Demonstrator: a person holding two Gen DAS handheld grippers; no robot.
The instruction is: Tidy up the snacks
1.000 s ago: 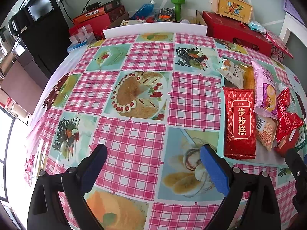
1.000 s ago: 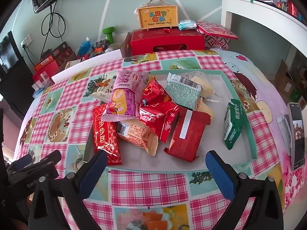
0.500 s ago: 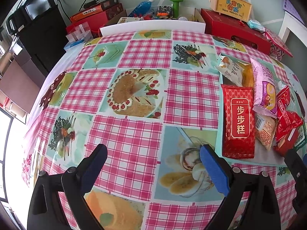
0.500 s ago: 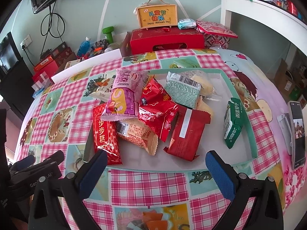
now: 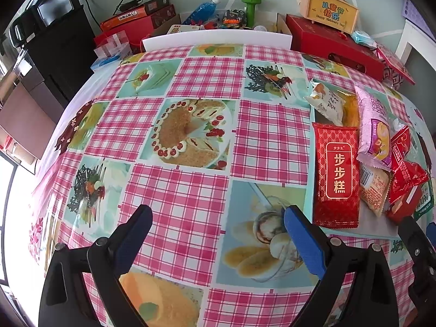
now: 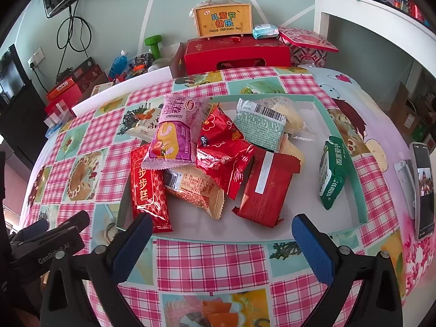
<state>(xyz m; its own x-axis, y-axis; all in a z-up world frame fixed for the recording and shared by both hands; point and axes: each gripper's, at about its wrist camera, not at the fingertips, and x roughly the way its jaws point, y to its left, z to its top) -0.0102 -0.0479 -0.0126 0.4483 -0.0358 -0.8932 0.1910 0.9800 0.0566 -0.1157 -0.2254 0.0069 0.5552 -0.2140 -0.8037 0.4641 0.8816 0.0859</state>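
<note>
Blue pads line both fingers of the left hand-held gripper (image 5: 216,234), which hangs spread wide over the checked cloth (image 5: 174,190) near the front edge of the desk, gripping nothing. To its right, the right hand-held gripper (image 6: 222,241) is likewise spread and empty, poised above the front rim of the tray (image 6: 362,190).

Just past the right one's fingers, the tray holds a loose heap of snack packs. A long red pack (image 6: 148,188) lies along the tray's left edge, its near end close to the left fingertip. Partly on top of its far end rests a pink pack (image 6: 177,133). A tan pack (image 6: 194,188) lies beside the long red one, tucked under the pink pack and under a shiny red pack (image 6: 223,150). A dark red pack (image 6: 268,188) sits in the tray's middle, its back seam up, touching the shiny one. Behind it a pale green pack (image 6: 260,128) with a barcode overlaps a clear pack (image 6: 293,117) near the tray's far edge. A green pack (image 6: 332,171) stands apart, leaning against the right wall. A white pack (image 6: 145,128) lies at the tray's far left corner, partly under the pink pack.

A phone (image 6: 423,188) lies near the desk's right edge. Beyond the far edge stands a red box (image 6: 237,54) with a yellow case (image 6: 222,20) on it.
</note>
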